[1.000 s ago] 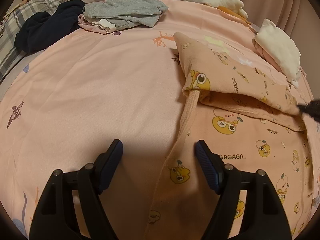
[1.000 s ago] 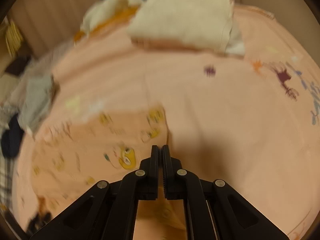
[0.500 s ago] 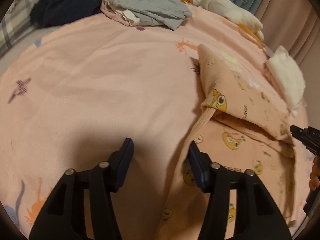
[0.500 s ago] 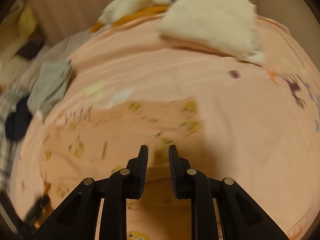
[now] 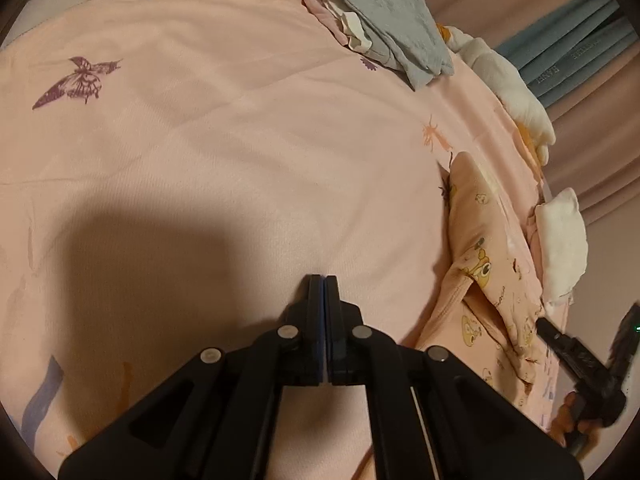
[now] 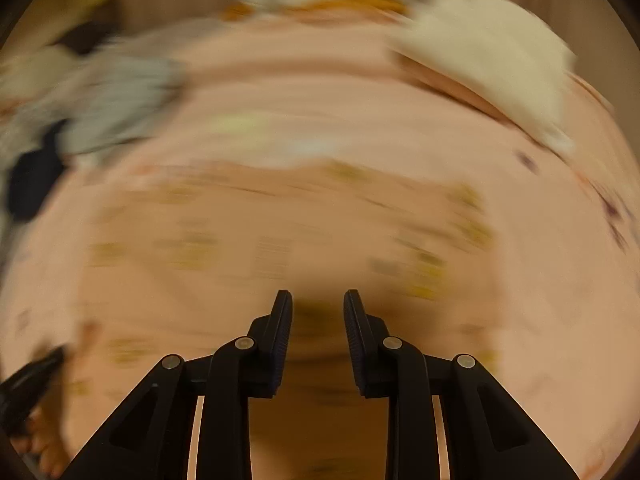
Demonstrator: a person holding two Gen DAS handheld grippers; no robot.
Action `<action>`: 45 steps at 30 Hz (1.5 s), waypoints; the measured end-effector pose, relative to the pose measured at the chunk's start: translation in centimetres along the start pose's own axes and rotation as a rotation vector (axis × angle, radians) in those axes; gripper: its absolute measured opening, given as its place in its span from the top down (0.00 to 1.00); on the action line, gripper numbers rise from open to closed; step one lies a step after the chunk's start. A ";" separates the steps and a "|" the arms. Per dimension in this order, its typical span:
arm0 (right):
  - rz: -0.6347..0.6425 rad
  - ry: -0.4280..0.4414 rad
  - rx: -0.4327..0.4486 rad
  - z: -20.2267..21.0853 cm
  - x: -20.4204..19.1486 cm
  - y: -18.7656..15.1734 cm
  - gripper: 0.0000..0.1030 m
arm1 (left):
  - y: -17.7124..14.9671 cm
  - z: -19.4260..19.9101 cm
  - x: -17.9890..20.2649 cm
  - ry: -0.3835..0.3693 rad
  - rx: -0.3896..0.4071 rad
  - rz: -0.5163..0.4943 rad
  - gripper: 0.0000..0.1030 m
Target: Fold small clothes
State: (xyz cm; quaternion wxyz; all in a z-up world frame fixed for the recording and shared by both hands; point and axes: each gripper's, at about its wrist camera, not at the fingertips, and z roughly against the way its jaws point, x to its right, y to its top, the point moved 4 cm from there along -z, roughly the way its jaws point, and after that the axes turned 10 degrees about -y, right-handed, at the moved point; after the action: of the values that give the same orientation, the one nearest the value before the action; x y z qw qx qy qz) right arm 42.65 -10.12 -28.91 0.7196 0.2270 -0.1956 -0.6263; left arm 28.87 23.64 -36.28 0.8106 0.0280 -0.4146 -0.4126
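In the left wrist view, the left gripper [image 5: 324, 280] had its jaws pressed together with nothing between them, above the pink bedsheet [image 5: 224, 168]. The peach printed garment [image 5: 486, 280] lay partly folded at the right, well apart from it. In the right wrist view, very blurred, the right gripper [image 6: 317, 300] had its jaws apart, over the garment [image 6: 280, 224].

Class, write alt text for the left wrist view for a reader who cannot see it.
A shut black claw hovers over a pink bedsheet, holding nothing. To its right lies a peach garment printed with yellow cartoon birds, with a pile of grey clothes farther back.
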 end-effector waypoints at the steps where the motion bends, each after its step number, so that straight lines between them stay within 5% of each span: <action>1: 0.038 0.034 0.015 0.9 -1.8 0.2 0.74 | -0.2 0.0 0.4 0.014 0.003 -0.032 0.96; 6: 0.229 0.103 0.080 1.7 -12.3 1.2 0.74 | -0.9 -0.1 2.0 0.113 0.041 -0.174 0.96; 10: 0.171 0.143 -0.088 -4.0 -17.2 1.2 0.75 | -0.1 -0.2 0.9 0.075 0.034 -0.139 0.96; 14: 0.179 0.130 -0.034 -4.2 -18.1 1.0 0.74 | 0.1 -0.2 0.5 0.029 0.027 -0.113 0.96; 18: 0.050 0.298 -0.034 -1.6 -15.9 2.4 0.73 | -0.2 0.0 0.9 0.028 0.032 -0.127 0.96; 20: 0.034 0.274 0.001 -1.3 -15.5 2.7 0.71 | -0.5 0.0 1.1 0.035 0.034 -0.141 0.97; 23: 0.102 0.233 -0.148 -3.9 -16.9 0.6 0.70 | -0.6 0.0 1.4 0.049 0.035 -0.157 0.98; 26: 0.134 0.207 -0.075 -2.9 -16.8 -0.6 0.70 | -0.7 0.1 2.0 0.069 0.025 -0.190 0.92; 29: 0.113 0.261 -0.103 -0.1 -14.9 -1.3 0.67 | -1.7 0.8 3.6 0.057 0.001 -0.261 0.52; 30: 0.107 0.266 -0.102 0.8 -14.2 -1.5 0.58 | -2.1 1.1 4.1 0.047 -0.003 -0.271 0.31; 31: 0.093 0.265 -0.087 2.5 -12.6 -1.8 0.46 | -2.7 1.6 4.5 0.043 0.003 -0.264 0.23; 34: 0.048 0.226 0.019 7.0 -7.6 -3.4 0.24 | -4.4 2.9 5.4 0.005 -0.003 -0.267 0.23; 38: -0.019 0.111 0.120 10.3 -1.2 -6.4 0.16 | -7.3 4.3 6.6 -0.001 -0.053 -0.370 0.22; 45: -0.143 -0.045 0.079 11.2 6.4 -14.5 0.12 | -11.2 8.1 8.9 -0.069 -0.068 -0.426 0.07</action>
State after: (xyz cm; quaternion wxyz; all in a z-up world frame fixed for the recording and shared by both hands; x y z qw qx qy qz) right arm 25.45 -19.01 -28.05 0.6591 0.2545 -0.2196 -0.6727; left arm 18.80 12.54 -29.58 0.6909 0.0736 -0.4127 -0.5890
